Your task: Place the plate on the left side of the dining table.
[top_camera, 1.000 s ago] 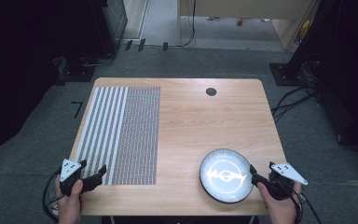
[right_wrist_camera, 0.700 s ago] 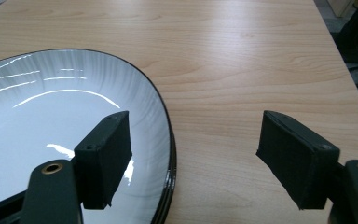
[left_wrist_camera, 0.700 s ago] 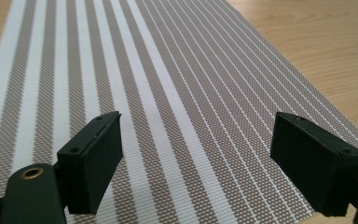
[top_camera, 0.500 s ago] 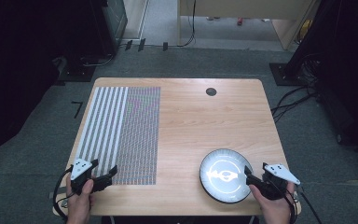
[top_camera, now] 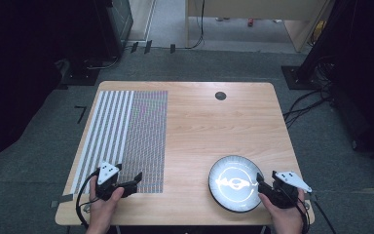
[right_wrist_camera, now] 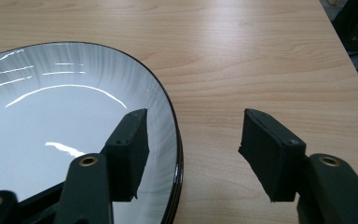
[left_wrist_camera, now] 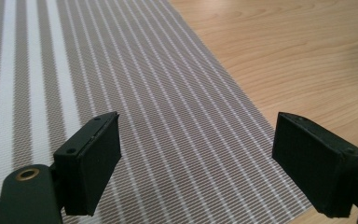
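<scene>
Left hand-held gripper [top_camera: 137, 179] moved onto one placemat [top_camera: 126, 131] — one plate [top_camera: 234, 183].

A lab: bare wooden table [top_camera: 214, 122], black stands [top_camera: 316, 53], trailing floor cables [top_camera: 307, 105].

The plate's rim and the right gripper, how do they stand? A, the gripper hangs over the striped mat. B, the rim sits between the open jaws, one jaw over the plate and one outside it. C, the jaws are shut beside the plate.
B: in the right gripper view the plate has its dark rim between the jaws of the right gripper, which have just been closing but do not yet press on it.
</scene>
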Demonstrator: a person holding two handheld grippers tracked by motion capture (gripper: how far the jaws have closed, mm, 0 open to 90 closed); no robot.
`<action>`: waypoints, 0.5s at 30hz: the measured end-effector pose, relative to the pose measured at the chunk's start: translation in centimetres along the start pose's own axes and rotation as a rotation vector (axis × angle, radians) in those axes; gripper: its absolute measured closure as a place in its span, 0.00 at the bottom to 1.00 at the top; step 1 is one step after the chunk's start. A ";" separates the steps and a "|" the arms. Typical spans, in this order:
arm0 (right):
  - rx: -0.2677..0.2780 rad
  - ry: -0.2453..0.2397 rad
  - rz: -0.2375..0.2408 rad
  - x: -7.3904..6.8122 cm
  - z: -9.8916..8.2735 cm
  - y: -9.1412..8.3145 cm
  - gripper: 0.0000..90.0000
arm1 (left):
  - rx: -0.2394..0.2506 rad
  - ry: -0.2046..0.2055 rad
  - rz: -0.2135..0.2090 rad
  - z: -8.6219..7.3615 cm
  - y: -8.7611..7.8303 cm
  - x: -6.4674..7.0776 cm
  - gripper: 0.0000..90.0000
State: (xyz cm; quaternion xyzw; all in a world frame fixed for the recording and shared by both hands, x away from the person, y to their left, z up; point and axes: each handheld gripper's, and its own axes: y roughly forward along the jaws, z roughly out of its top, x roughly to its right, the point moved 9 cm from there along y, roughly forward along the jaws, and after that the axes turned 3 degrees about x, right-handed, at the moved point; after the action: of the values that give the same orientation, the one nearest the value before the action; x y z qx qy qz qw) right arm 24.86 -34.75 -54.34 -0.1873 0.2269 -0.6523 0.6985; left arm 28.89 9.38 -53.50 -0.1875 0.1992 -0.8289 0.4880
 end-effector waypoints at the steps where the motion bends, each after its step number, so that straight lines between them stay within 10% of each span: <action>1: 0.000 0.003 -0.003 0.1 0.0 0.0 0.47 | -0.001 0.007 -0.003 0.1 0.2 0.4 0.17; 15: 0.026 0.006 0.028 -0.1 0.2 -0.5 0.62 | 0.011 0.020 -0.077 1.9 1.8 5.0 0.17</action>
State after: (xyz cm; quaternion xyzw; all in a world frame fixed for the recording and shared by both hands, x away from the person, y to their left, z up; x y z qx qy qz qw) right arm 24.55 -34.66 -53.93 -0.1729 0.2231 -0.6460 0.7092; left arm 28.94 3.88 -52.26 -0.1838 0.1923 -0.8499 0.4549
